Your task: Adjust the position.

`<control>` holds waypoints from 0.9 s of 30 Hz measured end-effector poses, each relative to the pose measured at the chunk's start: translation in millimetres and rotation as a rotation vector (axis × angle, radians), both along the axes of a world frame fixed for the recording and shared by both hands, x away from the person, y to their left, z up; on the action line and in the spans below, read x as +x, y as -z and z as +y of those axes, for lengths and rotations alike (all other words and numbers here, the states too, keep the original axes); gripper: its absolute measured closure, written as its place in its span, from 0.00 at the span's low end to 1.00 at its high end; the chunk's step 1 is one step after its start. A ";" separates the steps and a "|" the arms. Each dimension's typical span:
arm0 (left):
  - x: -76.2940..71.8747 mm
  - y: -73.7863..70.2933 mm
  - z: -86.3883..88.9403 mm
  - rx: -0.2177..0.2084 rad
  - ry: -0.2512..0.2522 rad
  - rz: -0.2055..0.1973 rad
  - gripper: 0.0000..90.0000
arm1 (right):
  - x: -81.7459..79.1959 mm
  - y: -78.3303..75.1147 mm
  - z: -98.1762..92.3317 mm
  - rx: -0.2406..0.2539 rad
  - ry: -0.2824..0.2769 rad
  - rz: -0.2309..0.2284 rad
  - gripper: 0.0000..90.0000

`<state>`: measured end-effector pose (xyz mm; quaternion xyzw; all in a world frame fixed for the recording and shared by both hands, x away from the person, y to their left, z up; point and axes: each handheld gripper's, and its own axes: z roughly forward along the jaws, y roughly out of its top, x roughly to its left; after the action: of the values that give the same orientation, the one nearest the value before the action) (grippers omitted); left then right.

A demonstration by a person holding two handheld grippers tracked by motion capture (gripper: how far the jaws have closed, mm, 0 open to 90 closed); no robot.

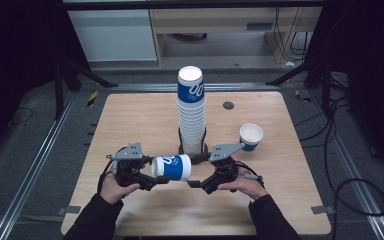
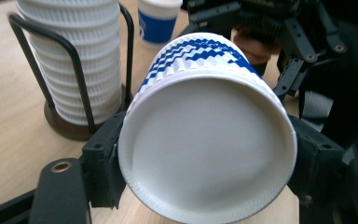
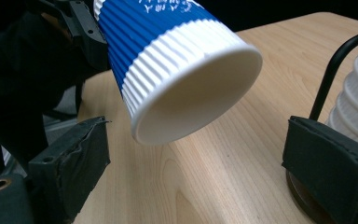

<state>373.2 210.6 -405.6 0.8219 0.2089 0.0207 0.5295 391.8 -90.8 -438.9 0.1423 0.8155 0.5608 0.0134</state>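
A blue and white ribbed paper cup point(image 1: 172, 167) lies sideways above the table, and my left gripper point(image 1: 156, 175) is shut on it. In the left gripper view both pads point(image 2: 105, 158) press the cup point(image 2: 205, 140) near its closed bottom, which faces the camera. My right gripper point(image 1: 193, 184) stands open just right of the cup. In the right gripper view the cup's open mouth point(image 3: 191, 93) hangs between and beyond the spread jaws of the right gripper point(image 3: 200, 158), touching neither pad point(image 3: 74, 158).
A tall stack of upturned cups point(image 1: 191, 115) stands in a black wire holder point(image 2: 81, 88) at the table's middle, just behind both grippers. One upright cup point(image 1: 250, 136) sits to its right. The wooden table point(image 1: 130, 115) ends close to the person's forearms.
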 end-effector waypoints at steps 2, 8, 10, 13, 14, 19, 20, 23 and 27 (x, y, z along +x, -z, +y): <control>-0.4 -0.3 0.8 -0.036 0.002 -0.003 0.29 | 0.4 -1.3 -2.8 0.021 -0.001 0.009 0.08; -3.0 0.4 -3.6 -0.069 0.028 -0.004 0.29 | -0.7 -0.3 -1.3 0.038 -0.028 0.020 0.08; -3.8 0.8 -5.8 -0.072 0.044 -0.002 0.29 | -1.4 0.6 0.4 0.042 -0.041 0.023 0.08; -5.4 1.4 -9.4 -0.069 0.065 0.000 0.29 | -2.6 1.1 2.1 0.048 -0.059 0.024 0.09; -6.1 1.7 -10.6 -0.070 0.071 0.000 0.29 | -3.1 1.0 2.5 0.050 -0.065 0.024 0.09; -8.1 3.5 -16.0 -0.063 0.103 0.011 0.29 | -4.4 0.8 4.0 0.072 -0.094 0.035 0.10; -8.6 3.9 -17.7 -0.058 0.110 0.011 0.29 | -4.5 0.9 4.3 0.074 -0.099 0.034 0.10; -9.3 4.2 -19.3 -0.056 0.122 0.012 0.29 | -5.4 1.9 5.8 0.071 -0.119 0.037 0.10; -8.8 4.1 -18.3 -0.058 0.128 0.020 0.29 | -6.5 1.5 6.1 0.079 -0.133 0.029 0.14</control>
<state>364.4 192.3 -409.7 0.8180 0.1618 -0.0276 0.5513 385.2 -84.6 -440.5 0.0964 0.8005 0.5901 -0.0412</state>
